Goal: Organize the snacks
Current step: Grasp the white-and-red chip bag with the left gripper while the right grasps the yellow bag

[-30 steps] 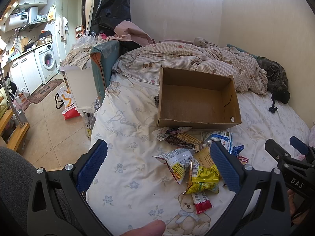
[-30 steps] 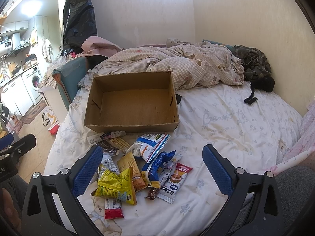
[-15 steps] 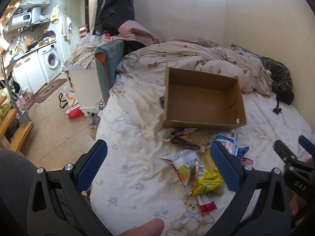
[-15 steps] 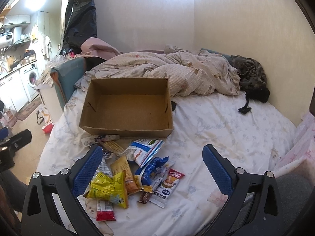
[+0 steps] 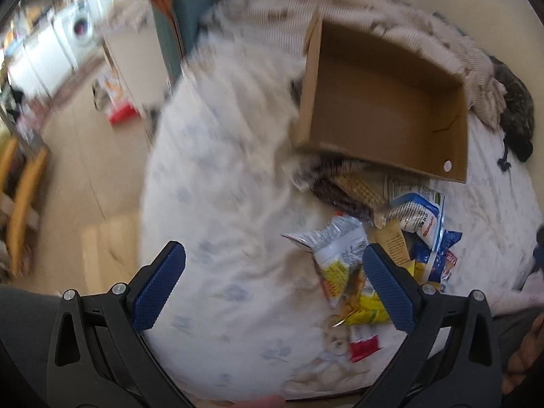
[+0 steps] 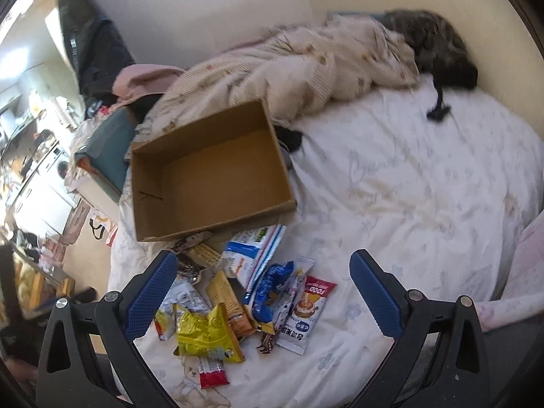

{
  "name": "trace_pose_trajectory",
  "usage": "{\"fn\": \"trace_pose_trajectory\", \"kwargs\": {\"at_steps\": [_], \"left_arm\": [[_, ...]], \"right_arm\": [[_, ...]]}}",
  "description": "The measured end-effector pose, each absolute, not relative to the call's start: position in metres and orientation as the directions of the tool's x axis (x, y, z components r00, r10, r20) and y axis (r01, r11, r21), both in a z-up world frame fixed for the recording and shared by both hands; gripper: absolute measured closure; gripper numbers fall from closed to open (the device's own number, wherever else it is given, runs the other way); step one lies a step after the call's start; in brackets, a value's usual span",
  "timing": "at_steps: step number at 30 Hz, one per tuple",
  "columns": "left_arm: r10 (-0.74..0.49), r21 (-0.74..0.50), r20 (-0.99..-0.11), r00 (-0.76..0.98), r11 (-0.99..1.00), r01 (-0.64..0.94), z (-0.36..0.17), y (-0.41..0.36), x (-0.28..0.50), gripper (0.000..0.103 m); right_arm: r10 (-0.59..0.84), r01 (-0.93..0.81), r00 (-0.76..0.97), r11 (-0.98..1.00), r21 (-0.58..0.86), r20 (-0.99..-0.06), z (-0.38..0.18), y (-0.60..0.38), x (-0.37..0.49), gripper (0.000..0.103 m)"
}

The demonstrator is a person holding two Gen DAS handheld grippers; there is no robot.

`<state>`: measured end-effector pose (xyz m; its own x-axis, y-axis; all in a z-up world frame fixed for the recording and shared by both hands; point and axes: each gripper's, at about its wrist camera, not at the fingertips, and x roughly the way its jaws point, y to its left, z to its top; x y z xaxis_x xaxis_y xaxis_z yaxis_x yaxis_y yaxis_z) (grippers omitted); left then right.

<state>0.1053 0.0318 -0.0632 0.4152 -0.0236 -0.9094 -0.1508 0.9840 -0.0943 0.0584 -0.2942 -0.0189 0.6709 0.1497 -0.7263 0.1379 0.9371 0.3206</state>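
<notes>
Several light, crinkly snack packets point(image 6: 238, 292) lie by the box point(image 6: 207, 173); your left gripper point(image 5: 272, 289) and right gripper point(image 6: 263, 292) gape empty, so pinch flat edges.

The left gripper point(image 5: 273, 285) hangs over a bed point(image 5: 217, 204) with its blue-padded jaws spread wide and nothing between them; much of the view is blurred. An open cardboard box point(image 5: 380, 102) sits on the white flowered sheet, and a heap of snack packets point(image 5: 374, 238) lies just beside its near wall, among them a yellow packet point(image 5: 369, 307) partly behind the right finger and a blue-and-white bag point(image 5: 420, 212). A rumpled checked blanket point(image 5: 476, 78) lies behind the box, and a washing machine point(image 5: 81, 29) shows far off at upper left.
</notes>
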Motion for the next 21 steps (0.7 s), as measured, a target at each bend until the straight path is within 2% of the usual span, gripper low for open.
{"fn": "trace_pose_trajectory", "kwargs": {"at_steps": [3, 6, 12, 14, 15, 16, 19, 21], "left_arm": [[-0.098, -0.171, -0.944, 0.315, 0.962, -0.214, -0.102, 0.028, 0.127, 0.000], [-0.165, -0.219, -0.962, 0.218, 0.943, -0.251, -0.141, 0.017, 0.144, 0.007], [-0.230, -0.268, -0.957, 0.176, 0.932, -0.242, -0.174, -0.007, 0.156, 0.014], [-0.259, -0.298, -0.949, 0.179, 0.922, -0.247, -0.179, -0.008, 0.156, 0.022], [-0.277, -0.314, -0.945, 0.173, 0.916, -0.250, -0.180, -0.009, 0.155, 0.028], [-0.292, -0.327, -0.942, 0.166, 0.911, -0.250, -0.180, -0.011, 0.156, 0.041], [-0.331, -0.363, -0.929, 0.163, 0.899, -0.246, -0.178, -0.018, 0.154, 0.059], [-0.329, -0.363, -0.929, 0.170, 0.900, -0.241, -0.170, -0.018, 0.151, 0.067]], "right_arm": [[0.155, 0.177, 0.644, 0.923, 0.343, -0.749, -0.034, -0.299, 0.061, 0.000], [0.170, 0.180, 0.627, 0.918, 0.354, -0.760, -0.040, -0.300, 0.063, 0.000], [0.168, 0.167, 0.626, 0.925, 0.341, -0.762, -0.044, -0.298, 0.065, 0.000], [0.173, 0.166, 0.620, 0.924, 0.344, -0.765, -0.047, -0.298, 0.066, 0.000], [0.175, 0.166, 0.617, 0.924, 0.344, -0.767, -0.048, -0.298, 0.067, 0.000], [0.176, 0.166, 0.615, 0.924, 0.344, -0.769, -0.048, -0.298, 0.068, 0.000], [0.179, 0.167, 0.613, 0.923, 0.347, -0.770, -0.048, -0.296, 0.070, 0.000], [0.179, 0.163, 0.611, 0.925, 0.344, -0.771, -0.048, -0.294, 0.070, 0.000]]}}
